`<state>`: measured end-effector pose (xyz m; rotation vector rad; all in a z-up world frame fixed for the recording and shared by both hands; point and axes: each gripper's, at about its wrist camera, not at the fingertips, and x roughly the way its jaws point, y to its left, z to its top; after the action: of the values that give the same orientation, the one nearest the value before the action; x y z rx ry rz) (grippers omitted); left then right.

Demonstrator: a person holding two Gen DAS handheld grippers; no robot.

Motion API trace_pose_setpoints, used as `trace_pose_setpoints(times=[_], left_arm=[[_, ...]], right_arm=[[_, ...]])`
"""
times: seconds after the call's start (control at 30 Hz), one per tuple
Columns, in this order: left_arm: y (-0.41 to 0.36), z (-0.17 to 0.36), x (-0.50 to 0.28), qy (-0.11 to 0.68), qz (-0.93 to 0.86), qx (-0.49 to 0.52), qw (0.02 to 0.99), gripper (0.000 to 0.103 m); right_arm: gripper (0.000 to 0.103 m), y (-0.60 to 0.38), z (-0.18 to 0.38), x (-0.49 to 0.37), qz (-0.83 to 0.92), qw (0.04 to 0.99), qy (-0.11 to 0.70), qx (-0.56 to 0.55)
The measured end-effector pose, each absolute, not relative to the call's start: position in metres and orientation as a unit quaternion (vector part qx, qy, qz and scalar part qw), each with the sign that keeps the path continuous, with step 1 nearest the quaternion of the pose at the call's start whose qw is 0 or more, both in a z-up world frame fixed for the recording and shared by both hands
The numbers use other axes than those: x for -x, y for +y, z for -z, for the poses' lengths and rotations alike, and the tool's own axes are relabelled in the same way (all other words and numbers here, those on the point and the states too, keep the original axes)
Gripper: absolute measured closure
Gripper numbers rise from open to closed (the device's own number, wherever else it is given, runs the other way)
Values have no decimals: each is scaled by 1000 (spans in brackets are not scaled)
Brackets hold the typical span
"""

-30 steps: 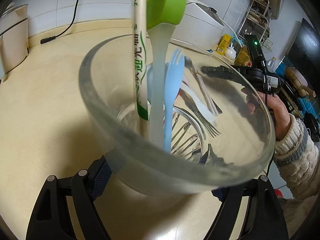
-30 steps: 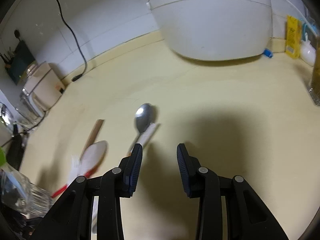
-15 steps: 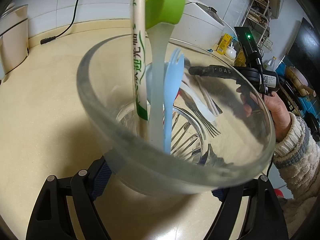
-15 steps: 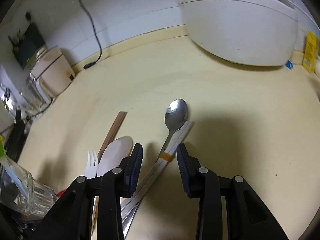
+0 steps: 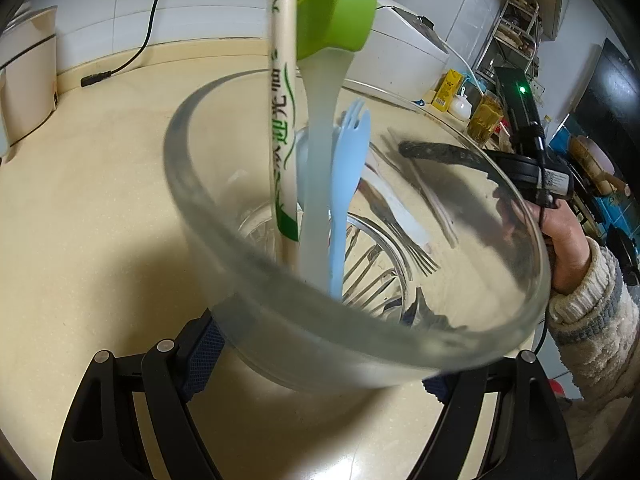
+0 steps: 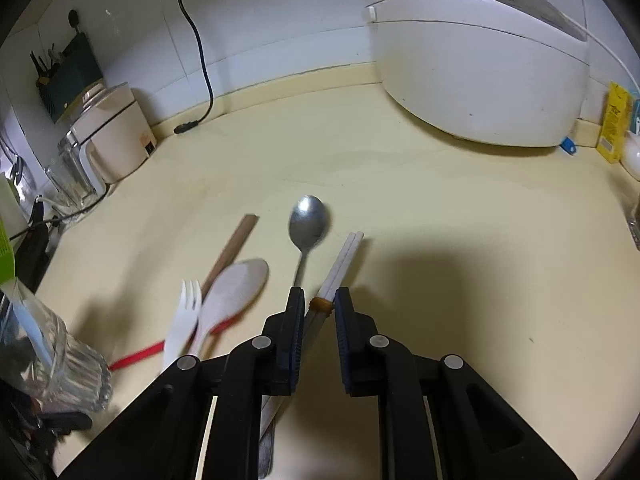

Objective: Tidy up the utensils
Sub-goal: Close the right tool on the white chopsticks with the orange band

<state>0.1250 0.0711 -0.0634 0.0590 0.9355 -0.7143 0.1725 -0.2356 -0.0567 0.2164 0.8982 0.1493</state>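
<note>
Glass cup (image 5: 360,320) with brush (image 5: 332,32), blue fork (image 5: 344,184)

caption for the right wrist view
Right gripper closing around banded white chopsticks beside a metal spoon.

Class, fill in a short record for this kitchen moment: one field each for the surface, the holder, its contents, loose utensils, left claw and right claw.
surface: beige counter
holder: glass cup
contents: green brush, blue fork, wrapped chopsticks
loose utensils: metal spoon, white fork, white spoon
left claw: grips the cup
right claw: closing round white chopsticks
</note>
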Motion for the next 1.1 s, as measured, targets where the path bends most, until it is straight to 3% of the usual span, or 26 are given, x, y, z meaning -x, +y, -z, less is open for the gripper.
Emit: trace_pose_setpoints(times=[0.4, 0.5, 0.73, 1.1], left_arm=[[70, 63, -125, 441, 337, -28, 831, 18], [70, 63, -125, 441, 337, -29, 831, 18], [70, 63, -125, 441, 337, -29, 831, 18], [70, 63, -124, 441, 336, -32, 832, 18]], right_arm=[[88, -239, 59, -148, -106, 887, 449, -17], [85, -233, 59, -143, -133, 884, 447, 24], [80, -256, 50, -137, -124, 901, 412, -49], [75, -232, 60, -157, -107, 889, 446, -22]])
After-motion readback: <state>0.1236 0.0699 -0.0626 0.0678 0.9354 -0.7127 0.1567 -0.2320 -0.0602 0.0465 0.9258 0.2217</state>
